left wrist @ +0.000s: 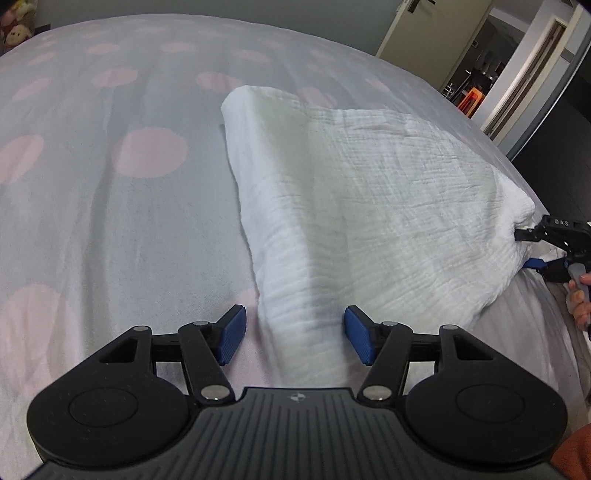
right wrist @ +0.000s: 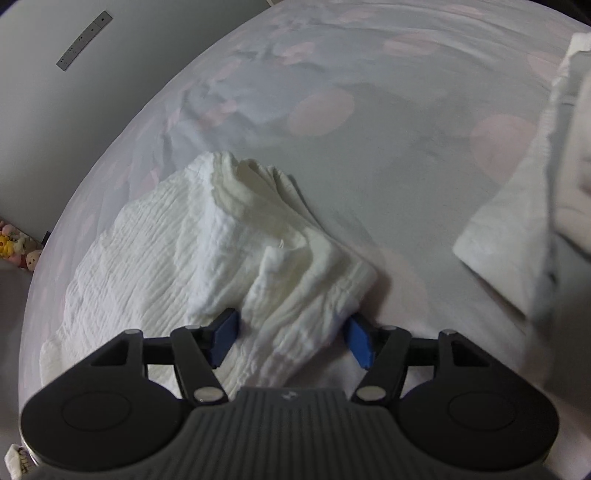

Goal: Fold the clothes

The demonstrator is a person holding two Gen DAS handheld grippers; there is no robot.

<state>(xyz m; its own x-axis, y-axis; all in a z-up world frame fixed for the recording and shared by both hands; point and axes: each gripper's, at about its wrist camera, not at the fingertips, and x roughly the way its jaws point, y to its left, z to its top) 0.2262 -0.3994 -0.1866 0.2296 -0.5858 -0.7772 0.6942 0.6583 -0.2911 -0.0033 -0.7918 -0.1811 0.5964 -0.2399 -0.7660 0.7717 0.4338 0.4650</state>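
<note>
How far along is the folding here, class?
Done: a folded white pile lies aside on the bedspread. In hand: the white cloth, partly doubled over, lies between the open left gripper and right gripper. Left: finishing its folds.

Pink-dotted bedsheet (left wrist: 110, 192), plush toys (left wrist: 14, 26), open door (left wrist: 436, 29), wall sockets (right wrist: 84, 40).
</note>
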